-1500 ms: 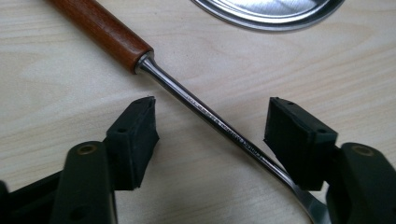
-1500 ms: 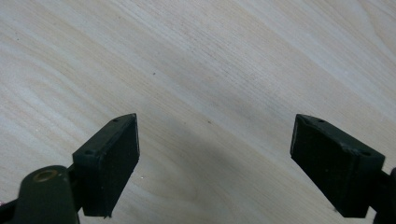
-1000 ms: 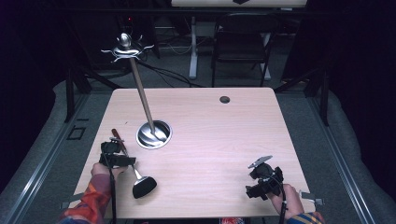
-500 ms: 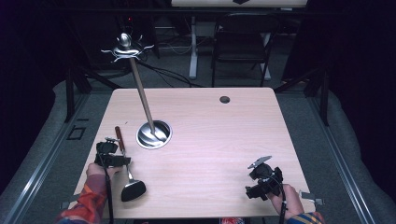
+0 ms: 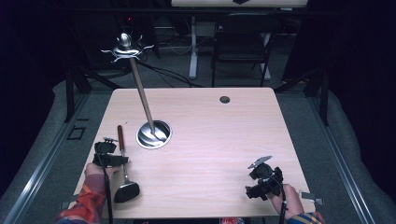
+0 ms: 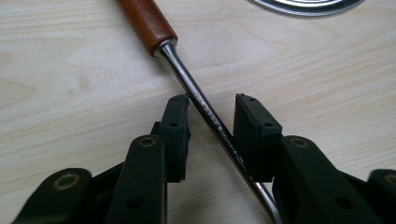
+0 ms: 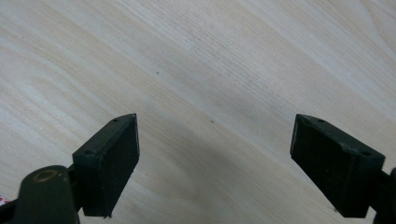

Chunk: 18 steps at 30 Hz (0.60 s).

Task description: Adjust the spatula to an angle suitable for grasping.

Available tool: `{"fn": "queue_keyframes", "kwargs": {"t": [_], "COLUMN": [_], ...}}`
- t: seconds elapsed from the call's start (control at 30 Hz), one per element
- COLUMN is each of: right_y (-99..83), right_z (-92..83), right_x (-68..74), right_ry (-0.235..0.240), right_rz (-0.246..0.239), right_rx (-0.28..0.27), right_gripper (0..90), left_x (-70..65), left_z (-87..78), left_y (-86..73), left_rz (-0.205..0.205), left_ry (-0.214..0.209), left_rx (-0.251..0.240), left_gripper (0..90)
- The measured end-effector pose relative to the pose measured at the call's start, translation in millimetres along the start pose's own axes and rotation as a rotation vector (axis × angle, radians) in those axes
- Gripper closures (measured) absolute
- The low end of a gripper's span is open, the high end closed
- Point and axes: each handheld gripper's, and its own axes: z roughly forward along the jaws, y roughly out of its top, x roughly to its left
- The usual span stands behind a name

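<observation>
Ladle (image 5: 123, 161) lies on the table (image 5: 210, 140), just left of the stand's base (image 5: 154, 135). Left gripper (image 6: 211, 122) has been closing around its steel shaft, pads not yet pressing. Right gripper (image 7: 215, 158), far right of the base, gapes wide, empty.

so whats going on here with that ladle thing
A person holds a gripper in each hand at a wooden table. The left gripper straddles the metal shaft of a wooden-handled ladle lying flat on the table; its jaws have just been closing, with gaps still showing at the pads. The right gripper sits open over bare wood. A utensil stand rises from its round base near the ladle.
</observation>
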Motion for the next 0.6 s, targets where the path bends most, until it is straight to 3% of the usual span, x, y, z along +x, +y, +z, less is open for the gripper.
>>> {"fn": "queue_keyframes", "kwargs": {"t": [0.5,0.6], "right_y": [0.0,0.0], "right_z": [-0.5,-0.2], "right_x": [-0.1,0.3], "right_ry": [0.004,0.005], "right_rz": [-0.006,-0.002], "right_rx": [0.005,0.001], "right_gripper": [15.2,15.2], "left_x": [6.2,6.6], "left_z": [-2.2,-2.6], "left_y": [-1.5,-1.1], "left_rz": [-0.003,0.003], "left_ry": [0.026,0.030], "left_rx": [0.012,0.011], "left_gripper": [74.5,72.0]}}
